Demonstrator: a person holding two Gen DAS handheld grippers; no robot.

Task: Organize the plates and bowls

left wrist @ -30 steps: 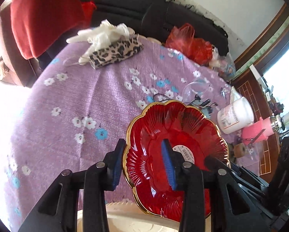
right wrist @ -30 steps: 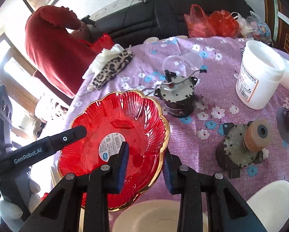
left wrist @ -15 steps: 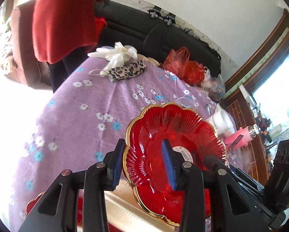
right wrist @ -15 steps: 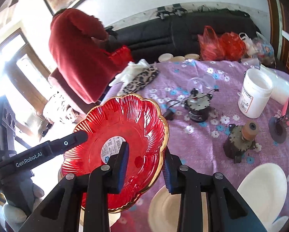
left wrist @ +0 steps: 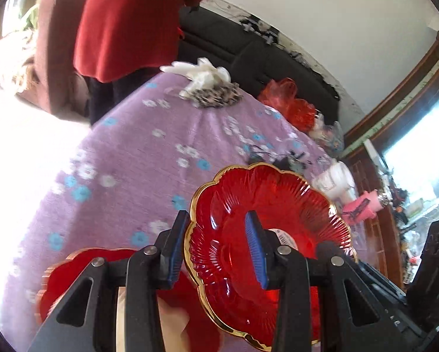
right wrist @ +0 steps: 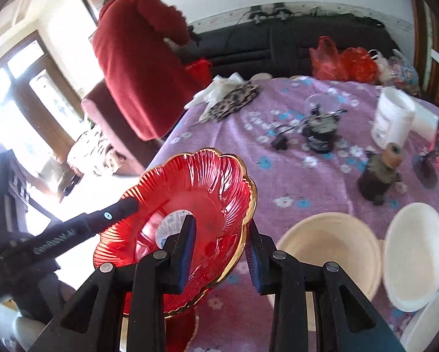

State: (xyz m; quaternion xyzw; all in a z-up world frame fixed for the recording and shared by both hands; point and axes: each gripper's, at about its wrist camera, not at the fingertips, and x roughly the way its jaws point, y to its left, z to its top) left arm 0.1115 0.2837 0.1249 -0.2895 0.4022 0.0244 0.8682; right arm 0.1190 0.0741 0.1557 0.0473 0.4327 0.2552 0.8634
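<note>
Both tools straddle the rim of the red glass plate [right wrist: 187,202]: the left tool [left wrist: 216,249] and the right tool [right wrist: 220,252], carrying it aloft above the tabletop [right wrist: 278,182]. Whether either clamps firmly, I cannot tell. Uneven pulls could slip the slick glass onto the cream bowl [right wrist: 331,252] beyond.

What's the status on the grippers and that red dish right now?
Left gripper and right gripper both astride the red scalloped dish's gold rim, dish held above the table. Second red dish and cream bowl below.
</note>
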